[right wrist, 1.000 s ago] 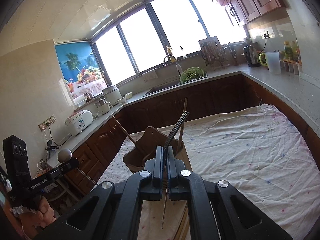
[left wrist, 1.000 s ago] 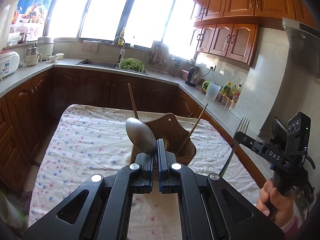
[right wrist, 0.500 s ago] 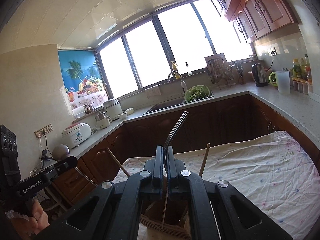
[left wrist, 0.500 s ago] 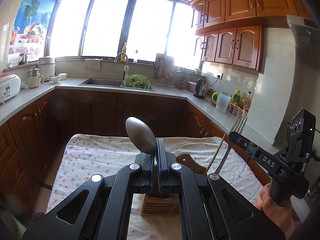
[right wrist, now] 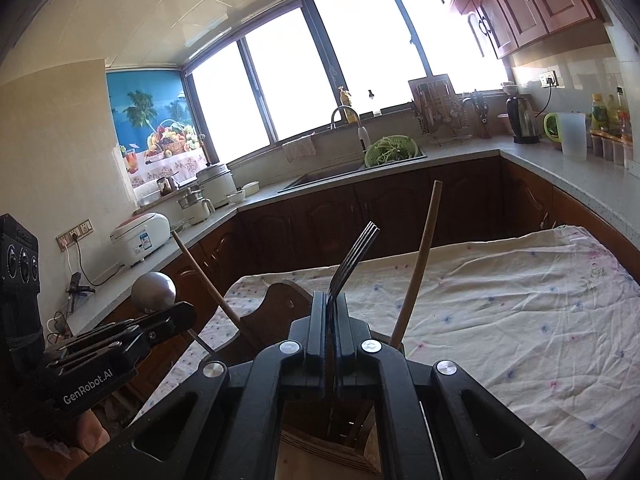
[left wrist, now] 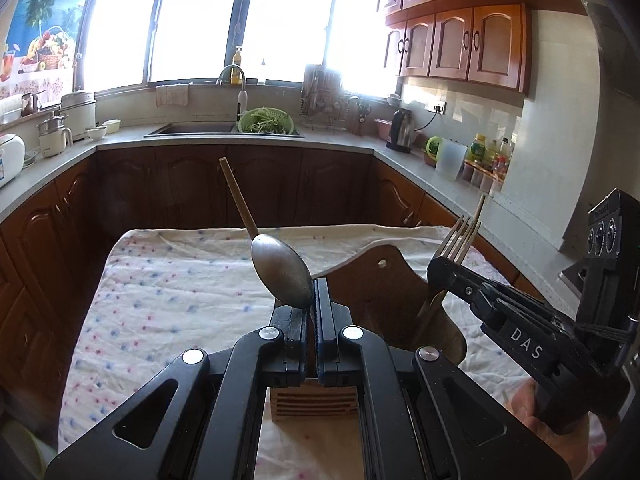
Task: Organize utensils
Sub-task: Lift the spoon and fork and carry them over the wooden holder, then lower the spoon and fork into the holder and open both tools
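From the left wrist, the right gripper [left wrist: 442, 270] at right reads "DAS"; the left gripper [left wrist: 310, 304] has its jaws clamped on a dull metal spoon [left wrist: 281, 271], bowl up, over the brown wooden utensil holder [left wrist: 376, 284] on the floral-clothed table [left wrist: 168, 280]. From the right wrist, "GenRobot.AI" marks the left gripper at left; the right jaws pinch a dark metal fork [right wrist: 352, 260], tines up, between two slanting wooden chopsticks [right wrist: 416, 276].

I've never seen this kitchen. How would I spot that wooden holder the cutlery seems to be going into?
Find the table under the flowered cloth, ringed by dark cabinets. The holder stands on it just beyond the two tools. It is the only brown wooden thing there: a curved back with a small hole, a slotted box at its front, and two chopsticks leaning out.
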A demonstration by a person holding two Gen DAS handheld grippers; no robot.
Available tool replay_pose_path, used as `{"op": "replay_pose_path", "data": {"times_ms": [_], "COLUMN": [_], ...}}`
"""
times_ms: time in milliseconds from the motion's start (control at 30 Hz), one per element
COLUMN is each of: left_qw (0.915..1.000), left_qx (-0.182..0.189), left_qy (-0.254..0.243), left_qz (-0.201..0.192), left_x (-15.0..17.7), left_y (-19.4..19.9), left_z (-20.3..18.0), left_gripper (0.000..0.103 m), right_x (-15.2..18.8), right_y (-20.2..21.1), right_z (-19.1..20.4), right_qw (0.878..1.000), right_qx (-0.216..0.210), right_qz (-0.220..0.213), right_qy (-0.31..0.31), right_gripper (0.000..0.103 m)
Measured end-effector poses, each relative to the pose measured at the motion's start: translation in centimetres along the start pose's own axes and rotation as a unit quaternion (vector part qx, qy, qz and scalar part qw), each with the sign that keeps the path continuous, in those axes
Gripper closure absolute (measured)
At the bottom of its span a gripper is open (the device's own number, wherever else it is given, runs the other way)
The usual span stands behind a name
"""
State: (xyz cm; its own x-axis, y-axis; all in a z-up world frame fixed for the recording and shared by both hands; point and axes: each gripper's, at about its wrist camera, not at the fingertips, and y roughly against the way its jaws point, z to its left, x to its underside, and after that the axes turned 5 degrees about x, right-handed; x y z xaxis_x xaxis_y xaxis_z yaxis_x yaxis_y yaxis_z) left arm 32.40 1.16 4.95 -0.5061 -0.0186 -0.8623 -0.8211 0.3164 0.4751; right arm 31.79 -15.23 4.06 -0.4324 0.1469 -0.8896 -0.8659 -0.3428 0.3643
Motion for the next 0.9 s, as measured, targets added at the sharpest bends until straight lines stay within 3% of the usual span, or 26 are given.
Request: {"op": "replay_pose_path", "data": {"times_ms": [300, 900], "left_qw": [0.9996, 0.9988], "left_qx": [0.012, 0.008], "left_qy": [0.008, 0.028], "left_qz": [0.024, 0.04], "left_x": [2.0, 2.0], "left_y": [-1.6, -1.4], "left_z": [0.4, 1.5], "left_gripper": [0.101, 0.098], "right_x": [1.7, 1.1], "right_y": [-1.7, -1.5], "right_z": [-0.4, -1.5], "right_qw": [0.998, 0.997], "right_qx": [-0.004, -0.007], "right_qz": [0.06, 0.075], "right_qy": [0.007, -0.014], "right_gripper": [0.1, 0.095]}}
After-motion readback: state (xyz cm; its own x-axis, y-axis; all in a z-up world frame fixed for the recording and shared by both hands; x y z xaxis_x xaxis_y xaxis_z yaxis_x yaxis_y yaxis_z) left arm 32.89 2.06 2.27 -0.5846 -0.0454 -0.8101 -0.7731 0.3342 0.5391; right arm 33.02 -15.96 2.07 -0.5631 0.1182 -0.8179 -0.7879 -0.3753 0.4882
